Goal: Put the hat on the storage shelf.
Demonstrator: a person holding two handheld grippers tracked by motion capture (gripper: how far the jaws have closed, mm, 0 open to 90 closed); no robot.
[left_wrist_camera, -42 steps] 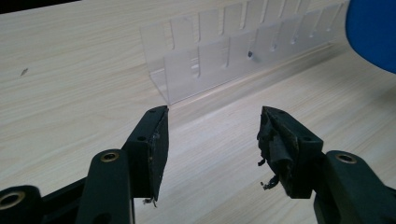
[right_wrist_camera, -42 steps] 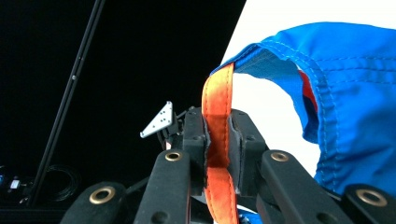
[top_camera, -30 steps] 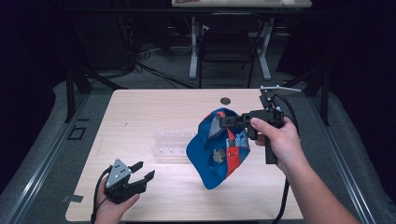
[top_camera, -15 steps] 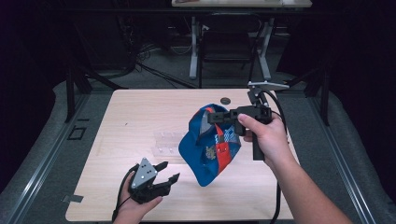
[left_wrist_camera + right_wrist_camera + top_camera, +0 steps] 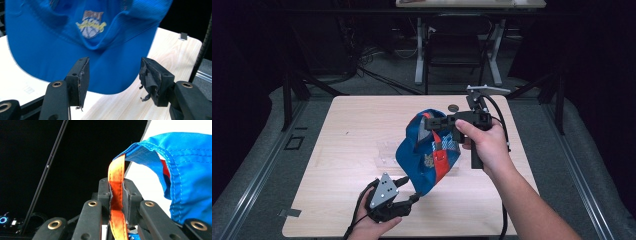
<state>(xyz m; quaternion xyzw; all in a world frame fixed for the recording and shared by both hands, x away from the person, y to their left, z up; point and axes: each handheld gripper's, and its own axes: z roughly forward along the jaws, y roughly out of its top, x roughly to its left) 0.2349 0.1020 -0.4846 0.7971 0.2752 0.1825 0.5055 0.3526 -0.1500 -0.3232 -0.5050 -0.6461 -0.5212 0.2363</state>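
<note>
Behind R gripper [image 5: 428, 123] pads: cap [image 5: 427, 160] strap [image 5: 116, 195] partly hidden.

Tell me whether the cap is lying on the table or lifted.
Lifted. The right gripper is shut on the orange strap, and the cap hangs from it, brim down, above the table; the left gripper is open.

Place: you're in a lab-like recording room.
Evidence: dark surround behind your wooden table [image 5: 362, 120]; metal-framed bench [image 5: 452, 30], cables [image 5: 377, 70] beyond the table.
</note>
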